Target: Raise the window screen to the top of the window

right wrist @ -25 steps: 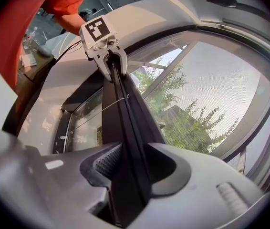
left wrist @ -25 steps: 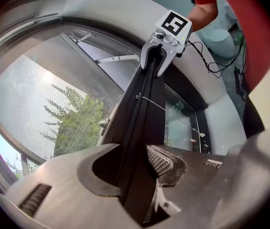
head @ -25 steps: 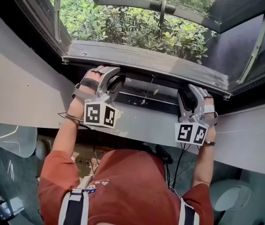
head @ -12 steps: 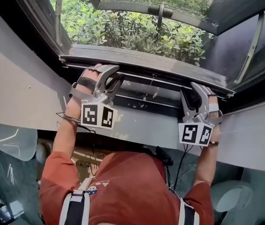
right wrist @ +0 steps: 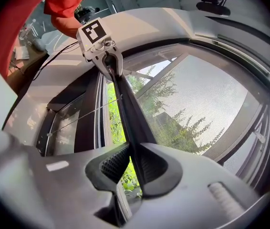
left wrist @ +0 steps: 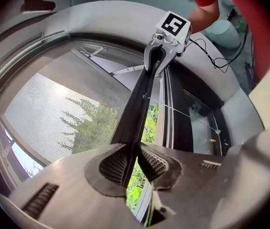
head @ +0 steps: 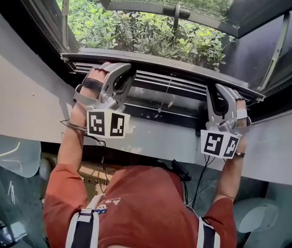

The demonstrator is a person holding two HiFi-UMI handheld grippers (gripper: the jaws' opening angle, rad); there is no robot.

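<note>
Having just closed, left gripper [left wrist: 132, 162] and right gripper [right wrist: 131, 162] pinch the seemingly stiff, light screen bar [head: 172, 69] near its ends, sparing the flimsy mesh [left wrist: 54, 109].

The left arm [head: 69, 148] and the right arm [head: 227, 177] are stretched up and forward, well apart. The left tongs [head: 120, 72] and the right tongs [head: 223, 90] are held about level. The jaws of each have just been closing and are clamped on the screen bar [head: 177, 68].
</note>
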